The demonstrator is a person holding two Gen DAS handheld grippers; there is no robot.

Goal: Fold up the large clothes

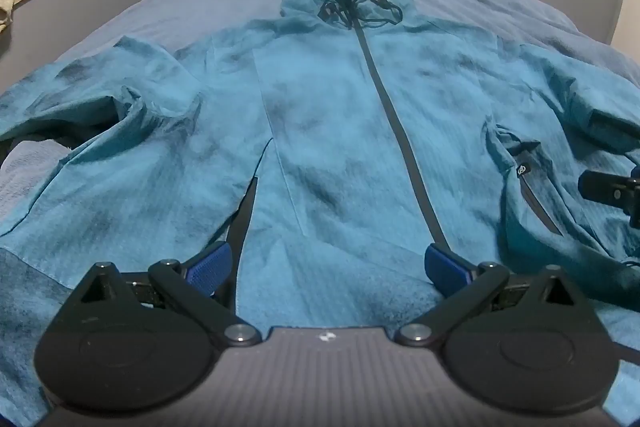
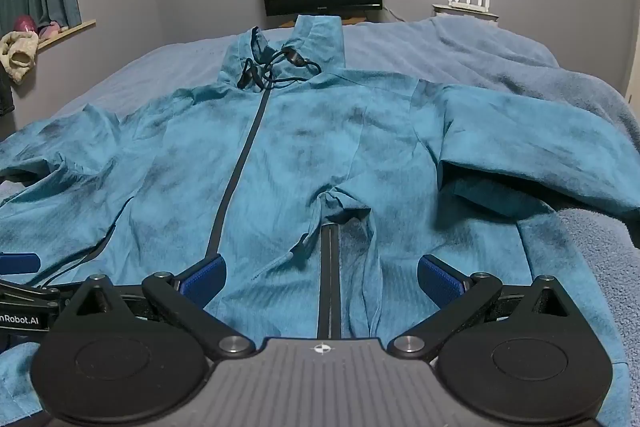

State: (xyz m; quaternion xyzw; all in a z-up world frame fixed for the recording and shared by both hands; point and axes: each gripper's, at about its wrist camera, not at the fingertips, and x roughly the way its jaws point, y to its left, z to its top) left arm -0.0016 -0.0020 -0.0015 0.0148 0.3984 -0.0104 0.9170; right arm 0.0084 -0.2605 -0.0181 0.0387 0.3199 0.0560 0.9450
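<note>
Left gripper [image 1: 326, 265] hovering over hem, jaws spread wide, nothing between pads. Right gripper [image 2: 322, 277] likewise gaping wide, empty, pointing over open pocket zip [image 2: 330, 267]. Teal jacket [image 1: 332, 131] lying front-up, zipped, spread across bed [image 1: 192, 3], sleeves flung outward, collar far end. Judging fabric thin, light, soft, probably slippery; creasing easily. Best pinching doubled edges: hem corners, or shoulder seam plus sleeve cuff.
</note>
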